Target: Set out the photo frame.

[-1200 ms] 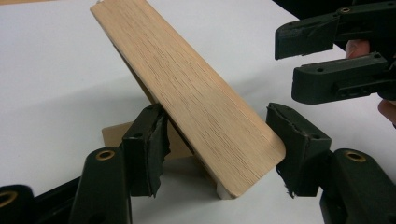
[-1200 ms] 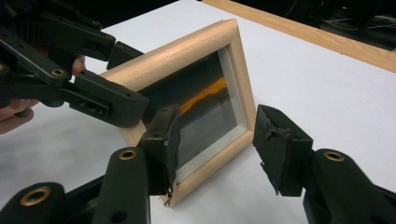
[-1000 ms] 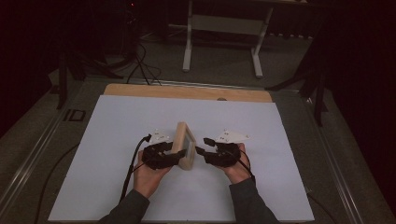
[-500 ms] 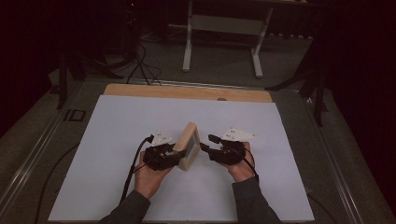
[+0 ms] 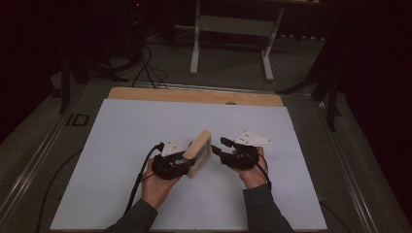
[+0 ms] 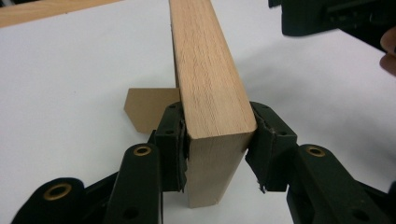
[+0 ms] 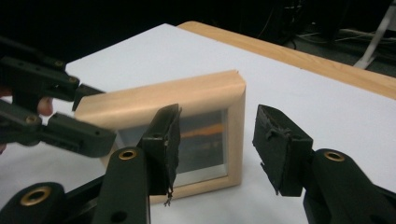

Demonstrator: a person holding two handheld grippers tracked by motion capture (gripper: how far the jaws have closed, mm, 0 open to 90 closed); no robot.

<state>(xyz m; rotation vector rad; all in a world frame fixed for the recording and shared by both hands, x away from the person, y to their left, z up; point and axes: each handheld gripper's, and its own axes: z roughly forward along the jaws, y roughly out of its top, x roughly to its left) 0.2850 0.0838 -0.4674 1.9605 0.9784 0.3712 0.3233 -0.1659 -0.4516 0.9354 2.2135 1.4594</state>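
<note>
Item: picture frame (image 5: pixel 199 152), mid-surface toward the near edge, my left tongs (image 6: pixel 215 140) pinching it upright, my right tongs (image 7: pixel 217 142) spread ready alongside.

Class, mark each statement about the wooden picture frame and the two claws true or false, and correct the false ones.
1. The left claw grips the wooden picture frame by its edge. True; its jaws have just been closing on it.
2. The right claw clamps the frame. False: its jaws stand open, apart from the frame.
3. The frame lies flat on the white sheet. False: it stands on edge, tilted.
4. A bare wooden strip borders the sheet's far side. True.
</note>
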